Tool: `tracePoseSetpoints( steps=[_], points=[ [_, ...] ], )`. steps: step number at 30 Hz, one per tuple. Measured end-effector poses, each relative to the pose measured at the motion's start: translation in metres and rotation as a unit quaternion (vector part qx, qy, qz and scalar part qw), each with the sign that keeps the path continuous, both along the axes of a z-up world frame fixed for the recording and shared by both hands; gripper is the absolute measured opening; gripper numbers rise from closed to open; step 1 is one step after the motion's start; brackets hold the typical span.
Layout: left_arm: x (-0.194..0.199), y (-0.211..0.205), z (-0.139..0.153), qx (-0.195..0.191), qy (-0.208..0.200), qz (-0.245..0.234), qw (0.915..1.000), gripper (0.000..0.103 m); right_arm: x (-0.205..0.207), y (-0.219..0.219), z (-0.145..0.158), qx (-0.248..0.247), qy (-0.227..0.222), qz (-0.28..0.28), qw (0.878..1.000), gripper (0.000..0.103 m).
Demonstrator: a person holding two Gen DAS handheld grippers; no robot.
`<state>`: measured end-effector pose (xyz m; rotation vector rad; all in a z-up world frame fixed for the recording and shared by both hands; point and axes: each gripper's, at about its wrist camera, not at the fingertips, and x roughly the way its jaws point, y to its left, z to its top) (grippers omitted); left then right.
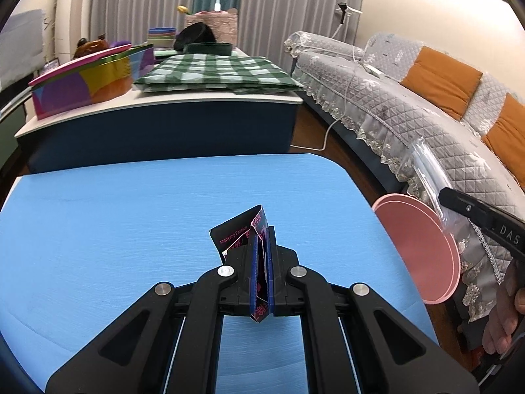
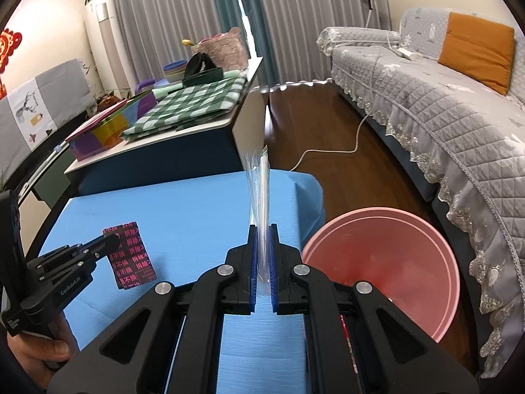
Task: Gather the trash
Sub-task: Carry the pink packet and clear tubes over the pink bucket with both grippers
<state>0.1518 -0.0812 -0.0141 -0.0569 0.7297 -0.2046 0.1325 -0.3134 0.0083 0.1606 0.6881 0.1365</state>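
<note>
Grey quilted sofa point(image 2: 436, 105) w/ lace skirt and orange cushions point(image 1: 441, 80) runs along the right wall, curtains behind. White cable point(image 2: 328, 152) trails across the wood floor in front of it.

Low cabinet point(image 1: 164, 124), dark blue front w/ pale top, sits beyond the blue table; on it a folded green-check cloth point(image 1: 216, 72), a multicolour box point(image 1: 82, 82), stacked bowls, a pink basket at the back.

Blue table point(image 1: 131, 216) fills the foreground, top is bare apart from what the grippers hold over it.

Pink bin point(image 2: 387, 262) stands on the floor just beside the table's right edge, between table and sofa. Open top, inside looks mostly bare; something red shows low at the near rim but can't tell what.

Left gripper point(image 1: 261, 259): fingers pressed together on a black wrapper point(image 1: 236, 233) w/ pink print, held off the table; in the right wrist view the same wrapper point(image 2: 131, 256) hangs from the tip over the table's left part. A hand point(image 2: 36, 351) grips the handle below.

Right gripper point(image 2: 262, 262): fingers nearly together, clamped on a clear plastic sleeve point(image 2: 259, 190) that sticks up upright from the pads. It sits over the table's right side, near the bin. From the left wrist view the sleeve point(image 1: 430, 177) pokes up above the bin rim point(image 1: 423, 246), w/ the hand point(image 1: 505, 321) at the frame edge.
</note>
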Motion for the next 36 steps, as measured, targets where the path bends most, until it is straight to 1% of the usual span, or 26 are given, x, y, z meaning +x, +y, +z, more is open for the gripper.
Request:
tracePoseSetpoints(
  steps=[17, 21, 36],
  points=[
    [0.010, -0.049, 0.002, -0.002, -0.008, -0.033, 0.9994, 0.004, -0.010, -0.047, 0.003, -0.006, -0.009, -0.043, 0.999, 0.007],
    [0.011, -0.060, 0.001, 0.003, -0.010, -0.042, 0.9991, 0.004, -0.012, -0.058, 0.004, -0.006, -0.010, -0.052, 0.999, 0.007],
    [0.014, -0.096, -0.002, 0.007, -0.013, -0.067, 0.9976, 0.004, -0.015, -0.097, -0.002, -0.009, -0.007, -0.086, 0.996, 0.007]
  ],
)
